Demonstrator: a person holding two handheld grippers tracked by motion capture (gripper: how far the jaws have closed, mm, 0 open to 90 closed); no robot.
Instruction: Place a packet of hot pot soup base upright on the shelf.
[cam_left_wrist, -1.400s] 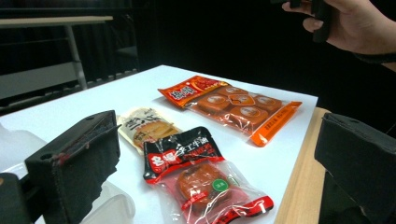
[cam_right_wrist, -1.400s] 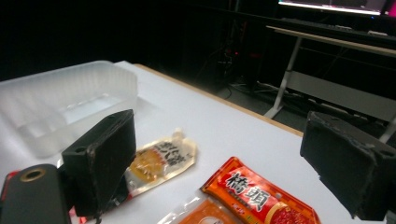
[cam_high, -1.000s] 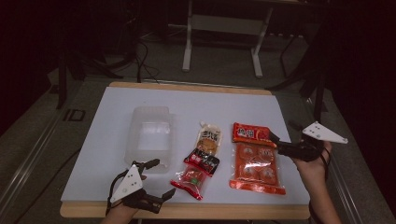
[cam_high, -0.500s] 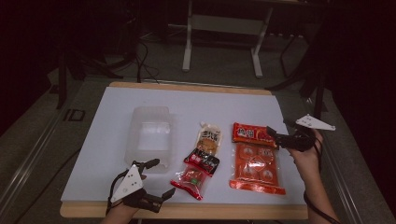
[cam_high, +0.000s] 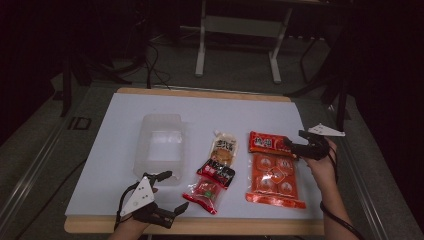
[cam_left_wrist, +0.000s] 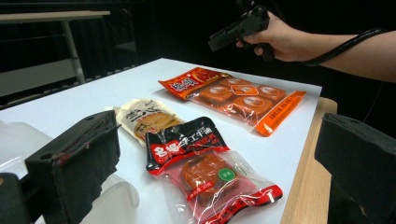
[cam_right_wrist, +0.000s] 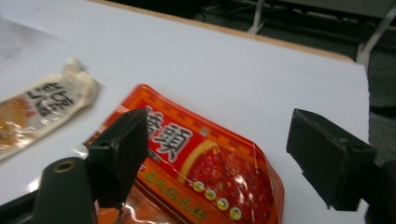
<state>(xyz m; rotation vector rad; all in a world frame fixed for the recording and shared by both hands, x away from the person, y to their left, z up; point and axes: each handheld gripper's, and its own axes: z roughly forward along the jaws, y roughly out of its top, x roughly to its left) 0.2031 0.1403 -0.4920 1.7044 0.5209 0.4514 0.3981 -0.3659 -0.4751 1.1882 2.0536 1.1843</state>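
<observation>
Several snack packets lie on the white table (cam_high: 120, 165). A small red packet (cam_high: 265, 142) (cam_right_wrist: 205, 163) rests against the far end of a large orange pack of round cakes (cam_high: 272, 175) (cam_left_wrist: 243, 95). My right gripper (cam_high: 293, 140) (cam_right_wrist: 224, 140) hovers open over the red packet's right end, jaws on either side of it. A beige packet (cam_high: 224, 149) (cam_left_wrist: 144, 116) and a red-and-black packet (cam_high: 210, 186) (cam_left_wrist: 201, 163) lie mid-table. My left gripper (cam_high: 175, 190) (cam_left_wrist: 217, 140) is open near the front edge, facing the red-and-black packet, holding nothing.
A clear plastic box (cam_high: 160, 145) stands left of the packets, just beyond my left gripper. The table's wooden front edge (cam_high: 240, 226) runs close under both hands. A metal stand (cam_high: 240, 30) is on the floor behind the table.
My right gripper has moved left and away from me, from beside the orange pack to over the red packet's right end. The left gripper has stayed still.
</observation>
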